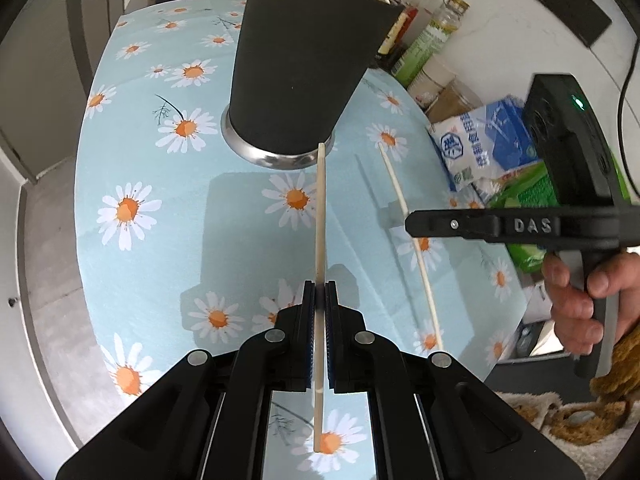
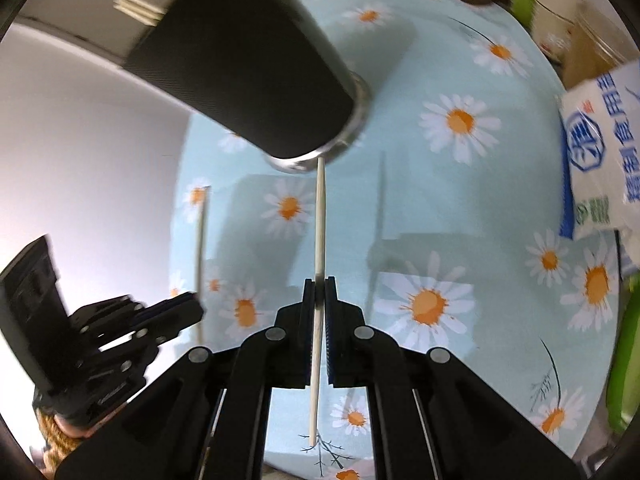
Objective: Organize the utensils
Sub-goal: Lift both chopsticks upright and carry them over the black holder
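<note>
Each gripper has one chopstick clamped tight between its jaws, gripped partway along so the long end sticks out forward. The left gripper point(image 1: 320, 300) holds its chopstick point(image 1: 320, 220) with the tip just reaching the steel base of the black holder point(image 1: 304, 64), which stands toward the far edge of the table point(image 1: 160, 160). The right gripper point(image 2: 319, 296) has its own chopstick point(image 2: 320, 220) aimed at that holder too. More sticks already poke out of the top, so I'd guess both are headed in there. Bottles and a salt bag point(image 1: 476, 144) crowd the right edge.
</note>
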### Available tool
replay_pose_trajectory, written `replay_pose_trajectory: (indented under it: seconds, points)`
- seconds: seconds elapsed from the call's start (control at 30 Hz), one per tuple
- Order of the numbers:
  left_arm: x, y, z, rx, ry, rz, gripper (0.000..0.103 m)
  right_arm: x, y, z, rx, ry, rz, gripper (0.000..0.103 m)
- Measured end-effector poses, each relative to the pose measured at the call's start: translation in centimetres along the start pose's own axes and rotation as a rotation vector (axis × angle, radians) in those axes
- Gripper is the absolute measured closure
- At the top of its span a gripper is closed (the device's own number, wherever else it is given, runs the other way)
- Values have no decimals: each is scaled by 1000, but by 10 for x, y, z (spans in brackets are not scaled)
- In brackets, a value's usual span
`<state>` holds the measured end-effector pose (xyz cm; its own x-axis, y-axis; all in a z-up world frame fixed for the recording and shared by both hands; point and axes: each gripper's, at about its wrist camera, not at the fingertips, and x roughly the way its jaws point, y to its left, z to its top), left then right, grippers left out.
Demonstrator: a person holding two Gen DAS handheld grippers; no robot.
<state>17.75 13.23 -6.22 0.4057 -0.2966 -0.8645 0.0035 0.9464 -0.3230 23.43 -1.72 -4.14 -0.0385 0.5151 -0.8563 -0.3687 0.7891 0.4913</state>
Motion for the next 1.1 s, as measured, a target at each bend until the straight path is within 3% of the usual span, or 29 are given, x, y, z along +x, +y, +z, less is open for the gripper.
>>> replay_pose_trajectory:
  seconds: [0.47, 0.83, 1.1]
  points:
    - [-21, -19, 11, -74, -159, -56, 99, -52, 25, -11, -214, -216, 166, 97]
    - [-44, -26, 19, -51, -309, -116, 99, -65, 39, 10, -319, -329, 214, 97]
    - [-71, -22, 41, -31, -480, -124, 99, -90, 54, 33, -374, -464, 219, 97]
